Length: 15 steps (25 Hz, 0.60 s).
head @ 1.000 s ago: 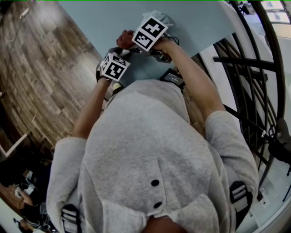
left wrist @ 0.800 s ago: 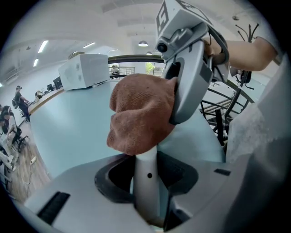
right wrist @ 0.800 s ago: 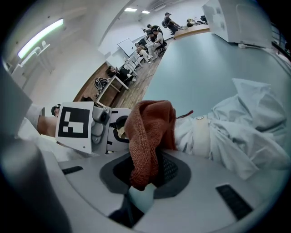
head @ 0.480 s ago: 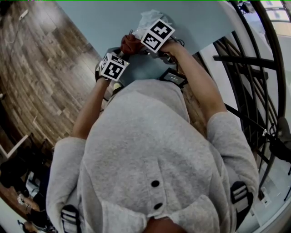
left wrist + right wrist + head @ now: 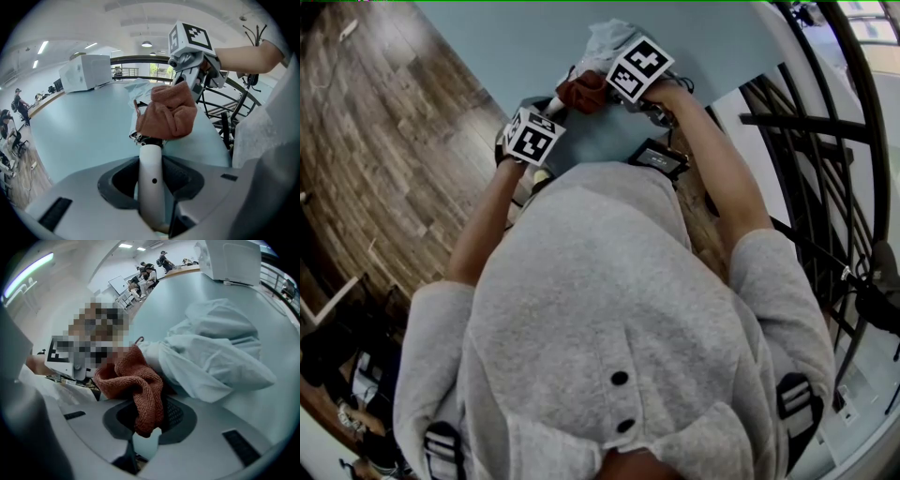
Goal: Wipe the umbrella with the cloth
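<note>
Jaws of the left gripper (image 5: 151,183) press on both sides of the handle (image 5: 150,157), a smooth, glossy white cylinder with one small dark dot, standing between the dark pads. The right gripper (image 5: 150,420) clamps a hanging fold of the cloth (image 5: 140,385), a rust-brown terry towel with a nubbly pile, bunched into soft lumps. Just past the handle's top, the bunched cloth lies against the umbrella (image 5: 215,352), near where the handle meets the folded canopy. The canopy is thin, pale blue-white fabric, crumpled in loose creases. It lies on the table (image 5: 197,291), whose top is smooth, matt and pale teal with a curved edge. Farther along the tabletop stands a white boxy appliance (image 5: 234,258) with rounded corners. Beyond the table edge runs a dark metal railing (image 5: 806,124) of thin bars.
</note>
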### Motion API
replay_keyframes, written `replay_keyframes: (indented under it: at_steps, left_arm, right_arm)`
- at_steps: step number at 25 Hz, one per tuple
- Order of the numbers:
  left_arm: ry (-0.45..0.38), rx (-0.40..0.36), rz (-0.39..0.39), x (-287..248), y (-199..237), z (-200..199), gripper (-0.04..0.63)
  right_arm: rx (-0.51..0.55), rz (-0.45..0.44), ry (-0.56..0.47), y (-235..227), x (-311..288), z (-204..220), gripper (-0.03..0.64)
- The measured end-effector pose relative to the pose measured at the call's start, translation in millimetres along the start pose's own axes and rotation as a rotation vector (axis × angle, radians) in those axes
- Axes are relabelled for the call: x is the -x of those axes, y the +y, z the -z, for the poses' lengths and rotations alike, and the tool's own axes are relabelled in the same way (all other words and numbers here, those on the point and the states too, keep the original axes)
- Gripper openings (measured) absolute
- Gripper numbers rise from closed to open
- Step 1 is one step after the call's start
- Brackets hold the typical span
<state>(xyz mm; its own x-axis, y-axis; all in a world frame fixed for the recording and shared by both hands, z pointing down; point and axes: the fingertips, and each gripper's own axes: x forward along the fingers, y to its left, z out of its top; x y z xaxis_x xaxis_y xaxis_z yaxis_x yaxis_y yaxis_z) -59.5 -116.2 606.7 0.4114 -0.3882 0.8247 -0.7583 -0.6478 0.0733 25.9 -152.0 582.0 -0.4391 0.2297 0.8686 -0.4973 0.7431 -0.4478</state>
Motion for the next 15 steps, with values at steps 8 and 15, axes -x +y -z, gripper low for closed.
replay_keyframes:
  at_steps: [8, 15]
  left_arm:
    - [0.004, -0.003, 0.001, 1, 0, 0, 0.156]
    - [0.004, 0.001, 0.004, 0, 0, 0, 0.156]
  right_arm:
    - [-0.100, 0.112, -0.038, -49, 20, 10, 0.071]
    - [-0.155, 0.186, -0.057, -80, 34, 18, 0.071]
